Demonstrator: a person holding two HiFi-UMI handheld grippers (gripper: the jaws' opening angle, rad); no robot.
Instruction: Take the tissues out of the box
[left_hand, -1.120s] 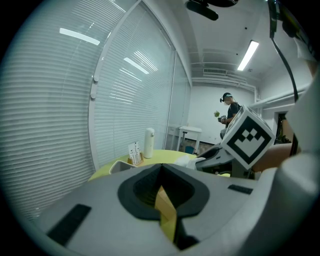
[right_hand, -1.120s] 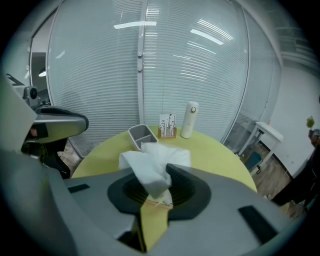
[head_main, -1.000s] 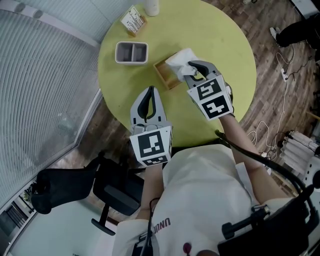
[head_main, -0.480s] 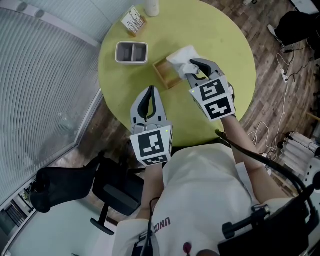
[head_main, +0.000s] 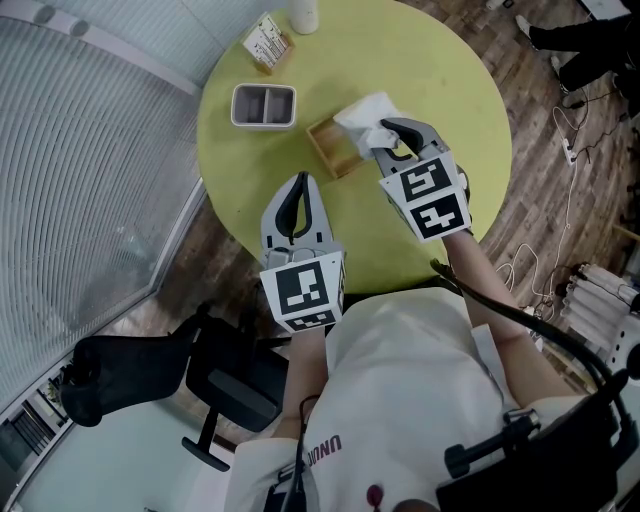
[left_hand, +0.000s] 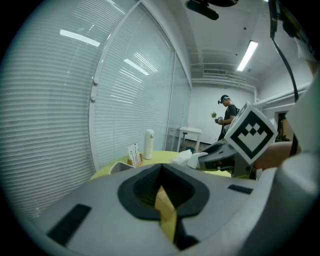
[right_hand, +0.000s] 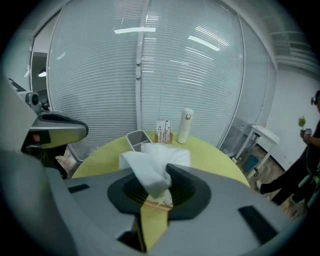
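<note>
Little changed in last second. Right hand-held gripper (head_main: 388, 137) stayed clamped on tissue (head_main: 365, 110), which had barely risen above box (head_main: 330, 152) at table (head_main: 450, 70) centre. Left hand-held gripper (head_main: 302, 182) was closed and empty. Pull probably just begun.

Table (head_main: 440, 70) viewed from overhead, steeply down. Gripper views taken low and close across it toward the blinds (right_hand: 150, 75); white bottle (left_hand: 148, 144) shared by all three, right gripper (left_hand: 200, 158) caught in the left gripper view.
</note>
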